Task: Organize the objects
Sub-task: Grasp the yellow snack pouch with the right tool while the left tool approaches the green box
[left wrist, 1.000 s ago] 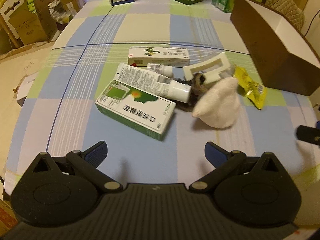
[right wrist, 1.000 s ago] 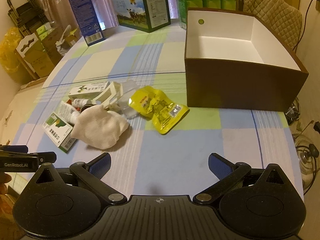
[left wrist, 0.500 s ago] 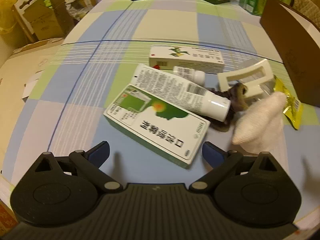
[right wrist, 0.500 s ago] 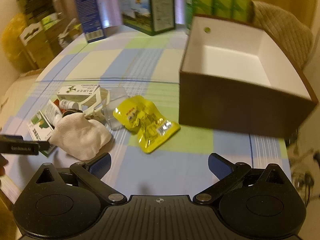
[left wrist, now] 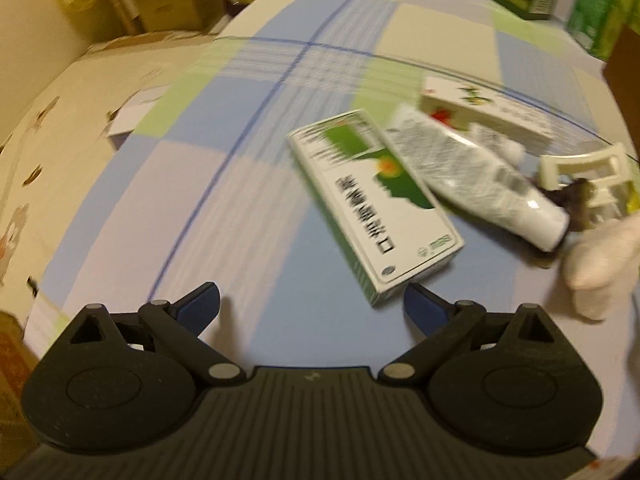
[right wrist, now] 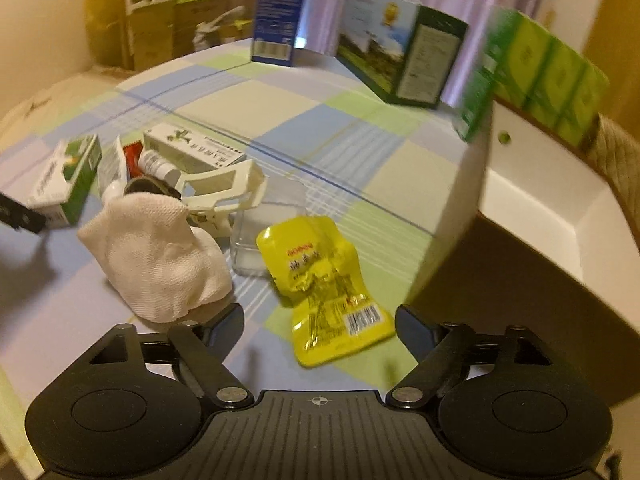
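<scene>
Pouch (right wrist: 326, 288) lies flat between spread jaws of right gripper (right wrist: 320, 326), beside bin (right wrist: 532, 216); thin foil may slip; left gripper (left wrist: 312, 306) spread near carton (left wrist: 372, 204), may shove it.

A tall blue carton with a barcode (right wrist: 280, 12) stands at twelve o'clock on the far edge of the table covered in a blue, green and cream checked cloth (right wrist: 320, 128). Toward one o'clock sits a green milk gift box printed with a meadow (right wrist: 404, 56), and at two o'clock a stack of bright green packs (right wrist: 548, 72). At eleven o'clock, beyond the table, brown cardboard boxes (right wrist: 156, 28) are piled against the wall.
</scene>
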`<state>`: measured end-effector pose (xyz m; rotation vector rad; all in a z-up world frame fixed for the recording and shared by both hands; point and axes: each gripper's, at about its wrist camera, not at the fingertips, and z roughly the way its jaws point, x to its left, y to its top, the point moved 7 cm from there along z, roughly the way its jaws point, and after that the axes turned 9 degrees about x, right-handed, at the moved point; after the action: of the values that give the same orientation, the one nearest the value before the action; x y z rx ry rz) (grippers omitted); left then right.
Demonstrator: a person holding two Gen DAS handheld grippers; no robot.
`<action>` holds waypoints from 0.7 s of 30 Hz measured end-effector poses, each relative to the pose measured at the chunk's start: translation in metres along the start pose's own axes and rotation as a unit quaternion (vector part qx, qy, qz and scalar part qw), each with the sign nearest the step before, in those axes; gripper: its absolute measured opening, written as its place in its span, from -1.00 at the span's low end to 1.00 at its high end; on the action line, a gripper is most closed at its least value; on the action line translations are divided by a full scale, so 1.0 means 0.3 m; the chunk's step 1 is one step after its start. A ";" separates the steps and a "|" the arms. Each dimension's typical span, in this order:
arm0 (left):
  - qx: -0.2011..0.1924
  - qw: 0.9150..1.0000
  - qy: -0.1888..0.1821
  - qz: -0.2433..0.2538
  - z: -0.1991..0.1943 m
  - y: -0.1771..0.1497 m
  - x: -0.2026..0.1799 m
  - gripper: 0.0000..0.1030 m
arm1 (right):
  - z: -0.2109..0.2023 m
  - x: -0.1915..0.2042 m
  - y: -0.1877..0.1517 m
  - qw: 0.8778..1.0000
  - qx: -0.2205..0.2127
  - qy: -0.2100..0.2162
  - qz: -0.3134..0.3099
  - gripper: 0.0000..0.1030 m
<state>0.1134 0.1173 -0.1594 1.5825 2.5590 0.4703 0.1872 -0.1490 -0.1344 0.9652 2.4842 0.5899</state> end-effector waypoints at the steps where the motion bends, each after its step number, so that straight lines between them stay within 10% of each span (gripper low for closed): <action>1: 0.001 1.000 0.002 -0.004 0.002 -0.002 0.011 0.89 | 0.016 0.010 0.003 1.000 -0.002 -0.007 -0.011 0.48; 21: -0.005 0.998 -0.054 -0.016 -0.097 0.019 0.000 0.90 | 0.133 0.005 0.036 0.999 0.000 -0.032 0.016 -0.36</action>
<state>0.1113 0.1136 -0.1301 1.5185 2.4933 0.3844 0.2122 -0.1315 -0.1621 1.0083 2.4159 0.5605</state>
